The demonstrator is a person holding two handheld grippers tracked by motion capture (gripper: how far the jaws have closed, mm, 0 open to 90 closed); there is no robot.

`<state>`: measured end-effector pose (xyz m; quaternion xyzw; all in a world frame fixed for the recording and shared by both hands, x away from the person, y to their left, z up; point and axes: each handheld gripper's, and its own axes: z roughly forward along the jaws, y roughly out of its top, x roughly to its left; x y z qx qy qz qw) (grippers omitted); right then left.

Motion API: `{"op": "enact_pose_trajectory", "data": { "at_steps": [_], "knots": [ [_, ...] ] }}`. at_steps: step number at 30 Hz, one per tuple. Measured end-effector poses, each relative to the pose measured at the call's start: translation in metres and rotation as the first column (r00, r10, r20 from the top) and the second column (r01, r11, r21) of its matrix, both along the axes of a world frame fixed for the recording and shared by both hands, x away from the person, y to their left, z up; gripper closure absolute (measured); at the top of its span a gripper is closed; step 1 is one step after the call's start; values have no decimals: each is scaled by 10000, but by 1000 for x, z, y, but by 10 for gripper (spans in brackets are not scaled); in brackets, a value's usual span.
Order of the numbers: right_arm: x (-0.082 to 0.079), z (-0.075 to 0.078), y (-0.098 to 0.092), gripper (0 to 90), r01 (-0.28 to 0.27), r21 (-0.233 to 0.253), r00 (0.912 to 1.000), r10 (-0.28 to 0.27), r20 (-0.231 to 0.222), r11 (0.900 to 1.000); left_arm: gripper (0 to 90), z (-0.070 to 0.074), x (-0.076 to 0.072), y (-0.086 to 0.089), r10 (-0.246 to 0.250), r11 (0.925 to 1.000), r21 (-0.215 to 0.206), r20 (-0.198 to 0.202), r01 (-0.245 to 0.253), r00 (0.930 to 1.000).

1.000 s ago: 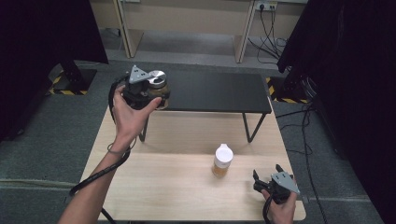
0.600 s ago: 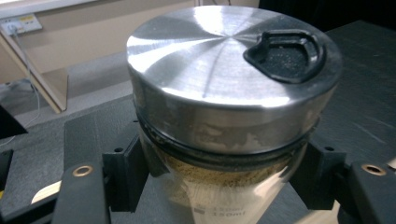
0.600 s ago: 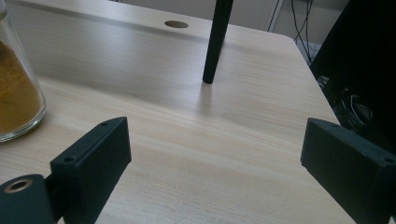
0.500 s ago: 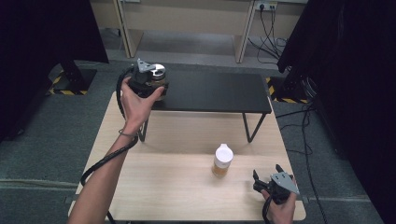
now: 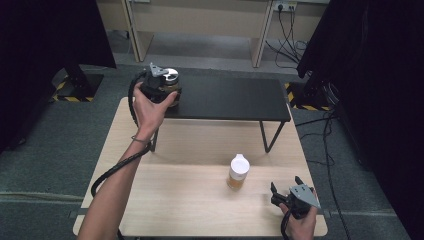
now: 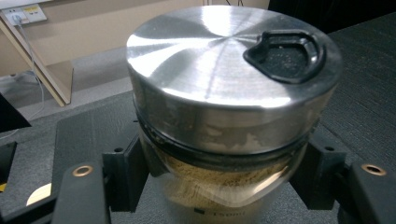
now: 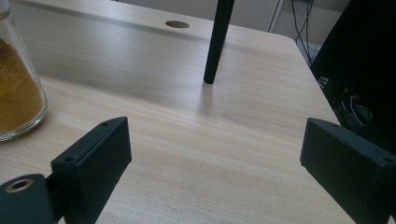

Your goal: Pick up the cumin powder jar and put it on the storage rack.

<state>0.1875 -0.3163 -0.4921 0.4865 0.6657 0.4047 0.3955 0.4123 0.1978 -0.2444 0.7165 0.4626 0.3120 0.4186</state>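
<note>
At far left, the left gripper (image 5: 161, 89) clamps a steel-lidded jar (image 6: 224, 107) at the near-left end of the black shelf (image 5: 235, 97), farther out than a second ago; placing looks close, release judged next. Mid-table stands a white-capped jar (image 5: 238, 172) on the wooden table (image 5: 190, 200). At right, the right gripper (image 5: 289, 192) waits, jaws spread, holding nothing.

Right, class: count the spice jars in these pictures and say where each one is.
2. A steel-lidded jar sits in the left claw over the left end of the black shelf. A white-capped jar stands on the wooden table, left of the open right claw.
</note>
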Motion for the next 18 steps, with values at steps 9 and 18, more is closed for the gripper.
{"op": "enact_pose_trajectory", "data": {
  "at_steps": [9,18],
  "knots": [
    [0,0,1,89,-3,-22,10000,3,-15,10000,304,-11,2,10,24,9987,-518,11,-24,10000],
    [0,0,1,90,-21,-43,10000,21,-19,10000,303,-17,2,15,-10,9962,-873,118,21,9999]
  ]
}}
